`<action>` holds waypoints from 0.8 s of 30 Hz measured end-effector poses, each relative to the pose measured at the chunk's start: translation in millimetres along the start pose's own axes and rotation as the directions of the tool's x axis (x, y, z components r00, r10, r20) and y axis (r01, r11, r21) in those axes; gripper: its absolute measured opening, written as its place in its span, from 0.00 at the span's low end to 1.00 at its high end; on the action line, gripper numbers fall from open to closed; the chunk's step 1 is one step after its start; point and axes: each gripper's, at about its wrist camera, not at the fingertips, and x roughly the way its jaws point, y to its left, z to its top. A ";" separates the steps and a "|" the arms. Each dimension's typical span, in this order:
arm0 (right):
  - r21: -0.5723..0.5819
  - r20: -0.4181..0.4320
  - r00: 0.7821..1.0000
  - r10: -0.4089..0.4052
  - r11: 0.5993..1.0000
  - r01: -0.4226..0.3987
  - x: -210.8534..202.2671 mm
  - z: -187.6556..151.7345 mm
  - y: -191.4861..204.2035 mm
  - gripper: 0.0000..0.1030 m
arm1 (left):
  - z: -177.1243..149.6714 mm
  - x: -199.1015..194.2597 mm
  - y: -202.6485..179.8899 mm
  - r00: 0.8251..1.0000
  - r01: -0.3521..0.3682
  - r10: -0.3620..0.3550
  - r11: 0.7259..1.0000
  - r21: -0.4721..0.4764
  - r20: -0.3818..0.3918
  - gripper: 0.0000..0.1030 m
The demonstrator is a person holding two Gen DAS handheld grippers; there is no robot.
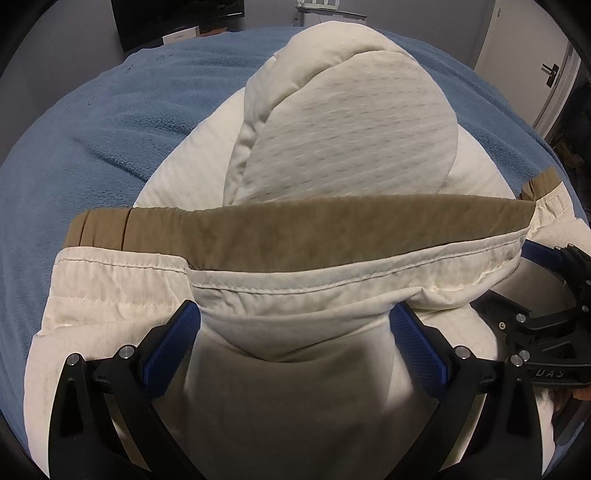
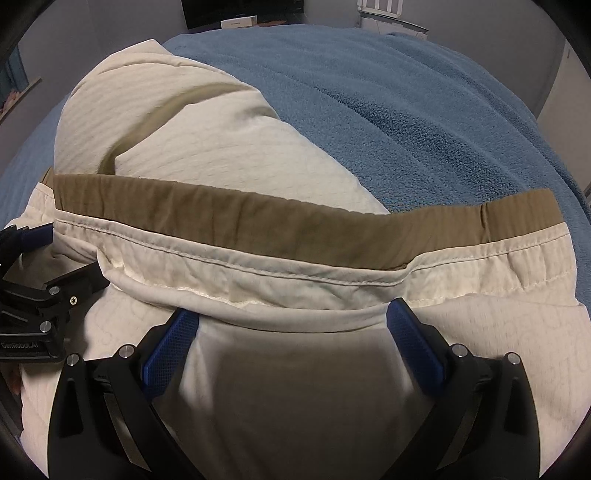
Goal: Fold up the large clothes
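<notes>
Left wrist view: your left tongs [image 1: 295, 325] and right tongs [image 2: 291, 326] gape around the cream quilted garment's [image 1: 332, 147] tan-banded hem [image 1: 295, 232] on fuzzy blue blanket [image 1: 110, 110].

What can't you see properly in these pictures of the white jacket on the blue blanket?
- Left wrist view: the fingertips of the left gripper are tucked under the jacket hem, beside the brown band.
- Right wrist view: the right gripper fingertips are hidden the same way.
- Both views: the lower jacket is cut off by the picture edge.
- Left wrist view: the box lettering beyond the blanket is too small.
</notes>
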 end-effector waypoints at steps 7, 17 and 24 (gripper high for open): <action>0.001 0.003 1.000 0.004 1.000 -0.004 1.0 -2.9 0.1 0.95 | 3.2 4.0 -1.0 1.000 0.007 -0.007 1.000 -0.006 0.003 0.95; 0.001 0.005 1.000 0.005 1.000 -0.005 1.7 -3.1 -0.7 0.95 | 1.4 3.8 -1.8 1.000 0.006 -0.006 1.000 -0.006 0.008 0.96; 0.002 0.015 1.000 0.006 1.000 -0.006 2.7 -2.8 -0.1 0.95 | -0.6 2.9 -0.7 1.000 0.007 -0.007 1.000 -0.008 0.019 0.95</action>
